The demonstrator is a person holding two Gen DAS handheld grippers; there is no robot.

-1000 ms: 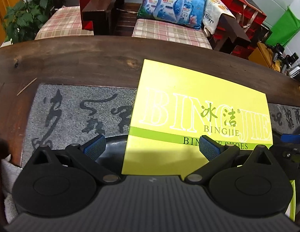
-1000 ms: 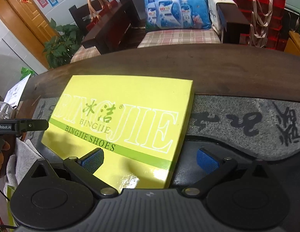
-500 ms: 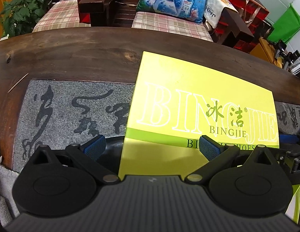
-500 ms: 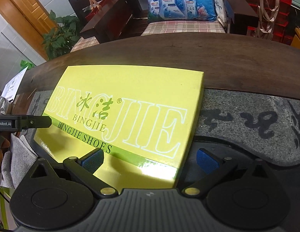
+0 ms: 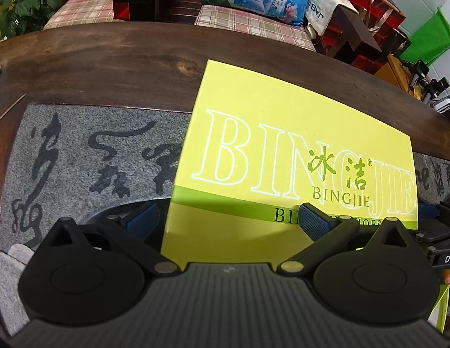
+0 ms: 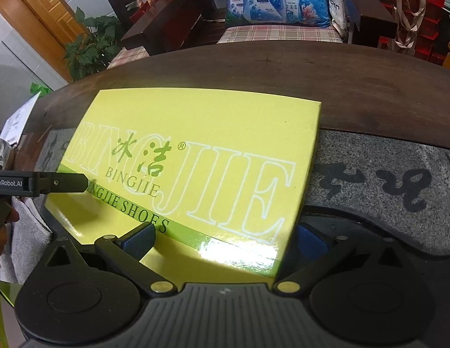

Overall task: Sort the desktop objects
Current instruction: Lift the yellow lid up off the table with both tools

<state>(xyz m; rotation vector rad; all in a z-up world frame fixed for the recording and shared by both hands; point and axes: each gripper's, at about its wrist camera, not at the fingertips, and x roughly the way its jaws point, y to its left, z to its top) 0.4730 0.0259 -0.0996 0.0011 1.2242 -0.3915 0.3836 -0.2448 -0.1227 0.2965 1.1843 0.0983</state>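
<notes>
From my left wrist view, my left tongs (image 5: 227, 219) are spread wide and pinching nothing. The yellow box lid (image 5: 283, 133) lies flat on the desk (image 5: 108, 63), near its far edge, partly over the grey stone slab (image 5: 79, 156) set into the wood. The lid's near left corner sits between my two pads: one blue pad (image 5: 142, 221) is off its left side, low beside the slab, and the other is over the printed top. The lid's near edge is hidden behind the tongs, so I cannot tell whether either pad touches it. To do this well, I judge I should bring the tongs level with the lid's thin edge and close on cardboard, not slide over the glossy top.

From my right wrist view, my right tongs (image 6: 225, 239) are also spread and hold nothing, straddling the lid's near right corner. My left tongs show as a dark bar at the lid's left side. A grey cloth (image 6: 30, 232) lies by the desk's near left edge. I'd close both sides together and lift evenly, since a wide, flat lid will likely twist or slip if one side leads.
</notes>
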